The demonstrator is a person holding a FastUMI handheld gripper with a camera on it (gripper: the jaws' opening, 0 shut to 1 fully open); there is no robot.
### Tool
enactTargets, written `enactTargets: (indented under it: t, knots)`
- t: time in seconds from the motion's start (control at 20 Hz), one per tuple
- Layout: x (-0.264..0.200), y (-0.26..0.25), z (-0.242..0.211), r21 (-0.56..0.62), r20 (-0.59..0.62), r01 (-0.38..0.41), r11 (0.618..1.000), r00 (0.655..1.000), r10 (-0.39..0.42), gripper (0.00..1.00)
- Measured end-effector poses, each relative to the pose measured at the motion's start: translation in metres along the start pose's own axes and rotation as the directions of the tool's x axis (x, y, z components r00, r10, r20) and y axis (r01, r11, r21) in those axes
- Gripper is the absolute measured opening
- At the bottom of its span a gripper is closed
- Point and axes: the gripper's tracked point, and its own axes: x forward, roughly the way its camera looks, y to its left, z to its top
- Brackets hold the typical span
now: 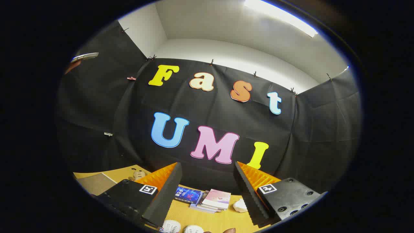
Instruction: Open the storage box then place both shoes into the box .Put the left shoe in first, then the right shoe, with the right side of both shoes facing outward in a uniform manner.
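My gripper [207,194] stands open above a yellow table [213,220], its two dark fingers with orange backs spread wide and nothing between them. Low down between the fingers, the white toes of two shoes [181,227] peek up from the near edge of the table. The rest of each shoe is hidden. I am tilted upward, so most of what lies ahead is the booth's black cloth wall. I see no storage box here.
Beyond the fingers lies a small stack of books or booklets [207,199], and a white crumpled object [240,205] sits beside the right finger. A grey mat [95,183] and a small plush figure [138,174] lie left of the left finger. A fingertip [229,230] shows beside the shoes.
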Motion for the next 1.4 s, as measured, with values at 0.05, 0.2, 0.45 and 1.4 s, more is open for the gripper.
enactTargets:
  t: [0.05, 0.2, 0.45, 1.4]
  knots:
    - [-0.001, 0.000, 0.000, -0.001, -0.003, 0.001, 1.000, 1.000, -0.001, 0.97]
    - [-0.004, -0.001, -0.003, 0.004, -0.012, 0.003, 1.000, 1.000, -0.003, 0.97]
    - [-0.006, 0.008, -0.004, 0.009, -0.017, -0.008, 1.000, 1.000, 0.008, 0.97]
    - [0.001, 0.067, -0.028, 0.116, -0.085, -0.177, 0.977, 0.979, 0.187, 0.97]
